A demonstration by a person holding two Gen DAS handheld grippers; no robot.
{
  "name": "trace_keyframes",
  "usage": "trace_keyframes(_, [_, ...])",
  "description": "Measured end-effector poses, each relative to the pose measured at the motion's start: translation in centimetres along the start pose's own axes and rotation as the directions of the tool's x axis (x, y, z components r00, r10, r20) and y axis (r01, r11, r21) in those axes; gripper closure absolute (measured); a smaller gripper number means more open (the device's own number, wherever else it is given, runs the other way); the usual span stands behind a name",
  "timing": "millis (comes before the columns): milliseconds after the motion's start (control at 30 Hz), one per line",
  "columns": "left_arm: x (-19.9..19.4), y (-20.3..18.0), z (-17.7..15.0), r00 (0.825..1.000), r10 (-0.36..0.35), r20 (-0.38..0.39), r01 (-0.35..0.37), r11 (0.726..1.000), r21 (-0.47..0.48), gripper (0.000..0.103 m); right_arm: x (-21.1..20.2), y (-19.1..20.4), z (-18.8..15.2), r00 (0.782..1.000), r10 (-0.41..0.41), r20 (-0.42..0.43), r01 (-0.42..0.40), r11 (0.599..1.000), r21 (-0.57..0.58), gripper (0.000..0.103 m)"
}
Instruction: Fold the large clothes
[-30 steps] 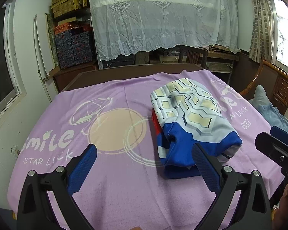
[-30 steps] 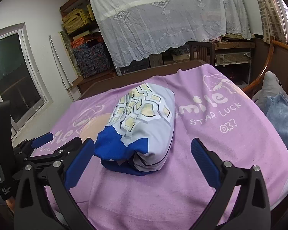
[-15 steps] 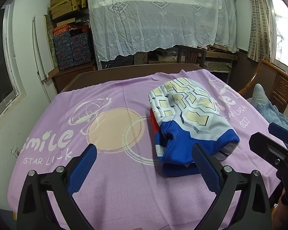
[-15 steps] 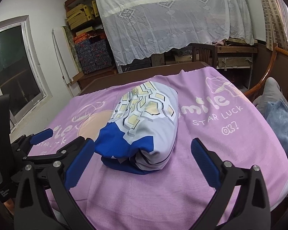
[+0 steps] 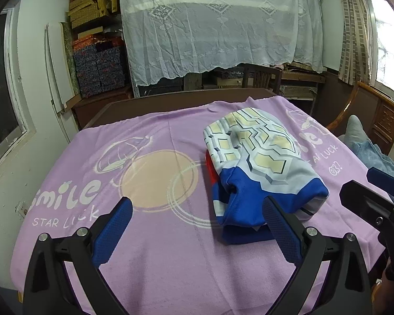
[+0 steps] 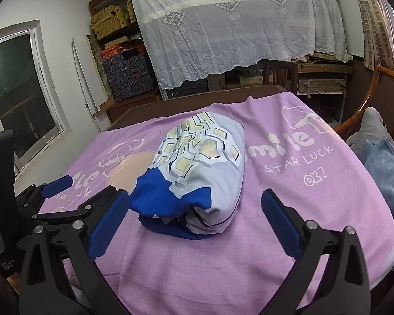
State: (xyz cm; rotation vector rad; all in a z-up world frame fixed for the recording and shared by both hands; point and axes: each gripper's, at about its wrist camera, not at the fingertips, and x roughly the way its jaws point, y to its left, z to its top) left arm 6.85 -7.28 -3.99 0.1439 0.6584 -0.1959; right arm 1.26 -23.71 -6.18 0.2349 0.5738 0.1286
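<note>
- On the table point(image 5: 155, 102), over a purple cloth point(image 5: 155, 257) printed with pale circles and the words "smile" and "star luck", lies the folded garment point(image 5: 260, 168), a thick bundle with a grey-and-yellow pattern on top, blue at the near end and a sliver of red on its left side.
- Seen from the left wrist, the bundle sits right of the cloth's middle; from the right wrist it sits about centre point(image 6: 197, 173).
- Left tongs point(image 5: 197, 233) are spread wide, nothing between the blue pads; the right pad overlaps the bundle's near edge in the picture, though I cannot tell if it touches.
- Right tongs point(image 6: 194, 225) are likewise wide apart and empty, hanging near the bundle's near end.
- Compared with a second ago, both views show the bundle a little farther off and more of the purple cloth in front of it, so both tongs appear to be pulling back toward the near edge; the garment itself keeps its shape and place.
- My reading: the folding is finished or nearly so, and this is the let-go and retreat.
- Loose blue layers at the near end look puffy, so a final press or tuck might be wanted.
- Off to the far right, a light blue cloth point(image 6: 386, 170) lies beside the table, possibly the next piece.
</note>
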Motion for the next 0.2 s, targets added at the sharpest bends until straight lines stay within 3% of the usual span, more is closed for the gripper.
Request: trace_keyframes(200, [0.22, -0.10, -0.10, 1.000, 0.001, -0.010, -0.001, 1.000, -0.004, 0.004, -0.06, 0.11, 0.07, 1.000, -0.002, -0.002, 0.002, 1.000, -0.005, 0.005])
